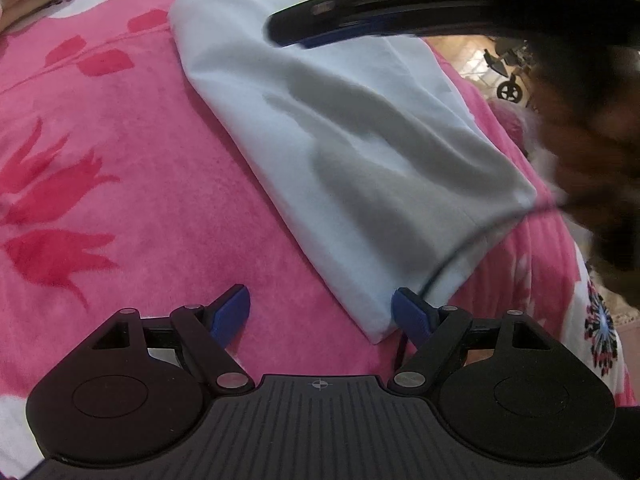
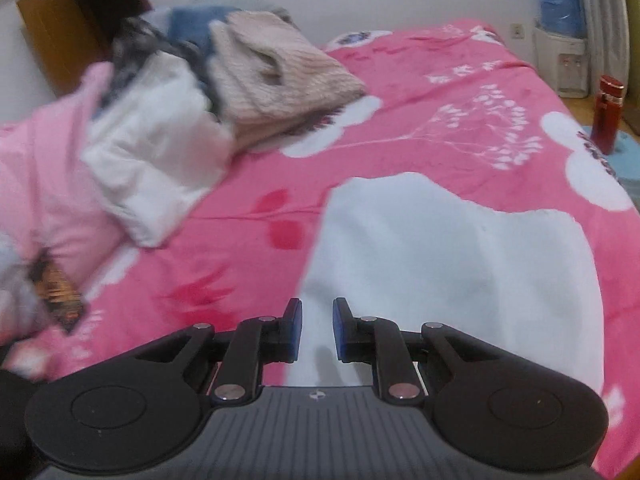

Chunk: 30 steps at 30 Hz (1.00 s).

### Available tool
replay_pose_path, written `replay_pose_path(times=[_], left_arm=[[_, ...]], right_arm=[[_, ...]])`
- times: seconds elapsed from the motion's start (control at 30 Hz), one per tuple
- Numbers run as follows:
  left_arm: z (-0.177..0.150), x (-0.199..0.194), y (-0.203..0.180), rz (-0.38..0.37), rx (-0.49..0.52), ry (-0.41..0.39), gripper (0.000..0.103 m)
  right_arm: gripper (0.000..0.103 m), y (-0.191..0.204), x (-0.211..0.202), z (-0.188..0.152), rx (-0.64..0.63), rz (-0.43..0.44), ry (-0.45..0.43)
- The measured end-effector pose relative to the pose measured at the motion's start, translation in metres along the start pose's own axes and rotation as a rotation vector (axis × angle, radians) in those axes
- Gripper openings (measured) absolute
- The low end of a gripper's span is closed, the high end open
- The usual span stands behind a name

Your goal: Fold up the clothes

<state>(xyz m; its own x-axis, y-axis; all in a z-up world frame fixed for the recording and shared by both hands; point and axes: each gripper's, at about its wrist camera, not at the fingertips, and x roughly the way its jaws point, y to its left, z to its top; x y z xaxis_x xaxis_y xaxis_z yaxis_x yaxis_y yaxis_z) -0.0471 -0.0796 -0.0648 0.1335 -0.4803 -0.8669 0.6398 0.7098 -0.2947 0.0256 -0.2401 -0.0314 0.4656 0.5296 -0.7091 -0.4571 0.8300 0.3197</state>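
Pink floral bedding [image 1: 132, 184] covers the bed on which everything lies, red tulip shapes and white blossoms being printed across it. A pale blue garment [image 1: 340, 148] is spread on this cover in a long folded shape; in the left wrist view it runs from the upper middle down toward the lower right, with soft creases along its length and a dark-edged hem at the near end. The left gripper [image 1: 322, 312] is held over the near corner of that garment with its blue-padded jaws set wide apart; the right-hand pad [image 1: 410, 314] is seen just beside the corner of the cloth, though contact cannot be judged, and nothing is clamped. The right gripper [image 2: 316, 330] is seen above the same garment [image 2: 460, 264] with its jaws a small way apart, a narrow gap being left between the pads and no cloth being pinched in it. Part of that gripper also appears, blurred, at the top of the left wrist view [image 1: 304, 28]. Farther off, in the right wrist view, a heap of clothes [image 2: 160, 92] is piled at the left of the bed, a beige knit [image 2: 280, 76] lying on it. Beyond the bed's far edge a red flask [image 2: 608, 114] is stood on the floor, near a water dispenser [image 2: 560, 44] against the white wall.
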Motion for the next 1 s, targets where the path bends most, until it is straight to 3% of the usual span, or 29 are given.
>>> replay_pose_path(times=[0.13, 0.27, 0.37, 0.5, 0.63, 0.67, 0.73, 0.9, 1.0], left_arm=[[-0.001, -0.001, 0.004, -0.023, 0.025, 0.012, 0.08], [0.0, -0.004, 0.013, -0.073, 0.031, 0.023, 0.08], [0.0, -0.006, 0.019, -0.102, 0.029, 0.032, 0.08], [0.001, -0.005, 0.022, -0.117, 0.043, 0.04, 0.08], [0.001, -0.005, 0.024, -0.123, 0.058, 0.038, 0.081], [0.001, -0.005, 0.024, -0.125, 0.062, 0.038, 0.082], [0.0, -0.006, 0.026, -0.133, 0.063, 0.036, 0.082], [-0.002, -0.01, 0.038, -0.164, 0.036, 0.03, 0.082], [-0.002, -0.012, 0.044, -0.18, 0.019, 0.028, 0.083]], right_arm=[[0.015, -0.046, 0.014, -0.003, 0.094, -0.193, 0.011], [0.015, -0.053, 0.002, 0.004, 0.117, -0.259, 0.013], [0.015, -0.03, -0.005, 0.016, 0.043, -0.197, -0.024], [0.015, 0.0, 0.017, 0.032, -0.045, -0.077, -0.024], [0.013, -0.03, 0.056, 0.037, 0.032, -0.22, 0.032], [0.005, -0.04, 0.061, 0.038, 0.061, -0.242, 0.041], [0.004, -0.045, 0.054, 0.04, 0.089, -0.251, 0.037], [0.006, -0.022, 0.025, 0.048, 0.035, -0.18, -0.044], [0.006, -0.013, 0.039, 0.049, 0.0, -0.118, -0.016]])
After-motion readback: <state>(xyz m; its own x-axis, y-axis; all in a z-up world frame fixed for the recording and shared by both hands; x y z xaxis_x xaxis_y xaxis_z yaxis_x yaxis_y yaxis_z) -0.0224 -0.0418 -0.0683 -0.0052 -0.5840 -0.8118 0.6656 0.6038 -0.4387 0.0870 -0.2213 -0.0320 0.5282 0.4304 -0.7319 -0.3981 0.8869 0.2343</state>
